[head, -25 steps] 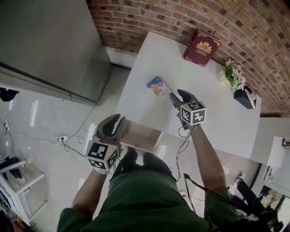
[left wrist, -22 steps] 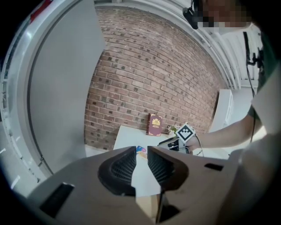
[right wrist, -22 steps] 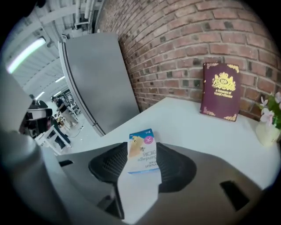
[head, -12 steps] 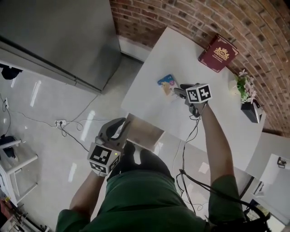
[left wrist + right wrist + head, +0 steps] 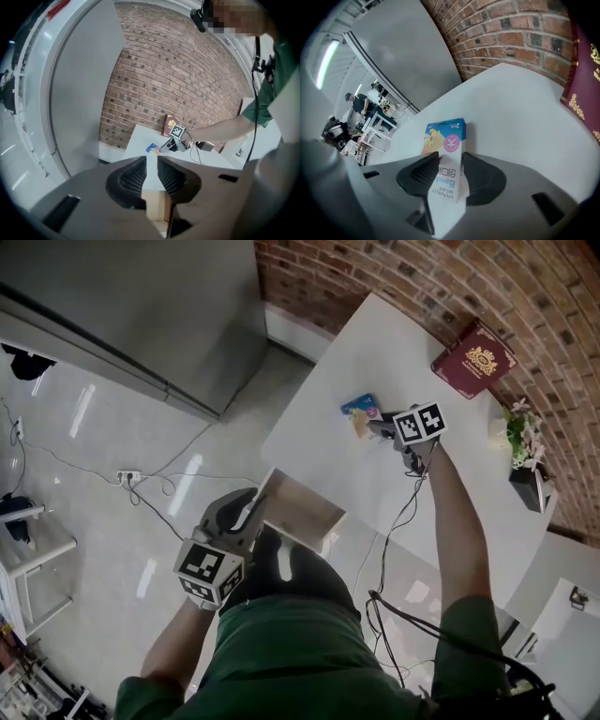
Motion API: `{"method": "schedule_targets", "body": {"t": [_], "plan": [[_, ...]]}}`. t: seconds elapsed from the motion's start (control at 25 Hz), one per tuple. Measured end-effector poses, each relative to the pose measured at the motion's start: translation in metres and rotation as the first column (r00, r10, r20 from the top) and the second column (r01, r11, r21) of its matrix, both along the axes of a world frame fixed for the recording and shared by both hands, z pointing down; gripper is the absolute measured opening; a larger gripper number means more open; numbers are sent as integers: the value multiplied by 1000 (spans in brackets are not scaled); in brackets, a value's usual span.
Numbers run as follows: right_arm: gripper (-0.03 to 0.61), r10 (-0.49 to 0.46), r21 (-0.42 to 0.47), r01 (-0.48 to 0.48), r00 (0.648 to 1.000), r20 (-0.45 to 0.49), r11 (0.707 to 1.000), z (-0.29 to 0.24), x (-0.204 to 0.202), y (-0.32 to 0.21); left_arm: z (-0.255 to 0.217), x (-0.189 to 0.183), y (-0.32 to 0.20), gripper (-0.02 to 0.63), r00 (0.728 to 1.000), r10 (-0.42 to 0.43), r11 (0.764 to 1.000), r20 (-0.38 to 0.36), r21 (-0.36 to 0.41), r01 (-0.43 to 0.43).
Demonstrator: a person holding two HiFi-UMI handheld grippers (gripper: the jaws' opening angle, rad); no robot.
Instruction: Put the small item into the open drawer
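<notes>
Pads of my right gripper (image 5: 450, 165) have just been closing against the small box (image 5: 446, 140) lying on the table (image 5: 375, 362), ready to lift it, while my left gripper (image 5: 151, 171) clamps the drawer (image 5: 302, 509) front, holding it open.
</notes>
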State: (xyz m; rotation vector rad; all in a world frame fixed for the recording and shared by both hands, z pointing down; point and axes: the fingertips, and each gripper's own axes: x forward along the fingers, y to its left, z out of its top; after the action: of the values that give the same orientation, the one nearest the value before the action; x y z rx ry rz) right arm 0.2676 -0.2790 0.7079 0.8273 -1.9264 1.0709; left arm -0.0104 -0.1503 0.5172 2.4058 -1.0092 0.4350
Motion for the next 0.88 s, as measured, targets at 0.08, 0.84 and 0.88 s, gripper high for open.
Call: {"method": "schedule_targets", "body": {"t": [0.08, 0.84, 0.88], "plan": [[155, -3, -14, 3, 1000, 3, 1000, -1, 1, 0, 1, 3, 4, 63, 1000, 5, 999, 1, -40, -5], [28, 109, 3, -111, 977, 184, 994, -28, -11, 33, -7, 18, 6, 61, 994, -61, 993, -88, -109, 51], [26, 120, 7, -124, 973, 195, 992, -31, -10, 35, -8, 20, 7, 63, 994, -59, 993, -91, -108, 49]]}}
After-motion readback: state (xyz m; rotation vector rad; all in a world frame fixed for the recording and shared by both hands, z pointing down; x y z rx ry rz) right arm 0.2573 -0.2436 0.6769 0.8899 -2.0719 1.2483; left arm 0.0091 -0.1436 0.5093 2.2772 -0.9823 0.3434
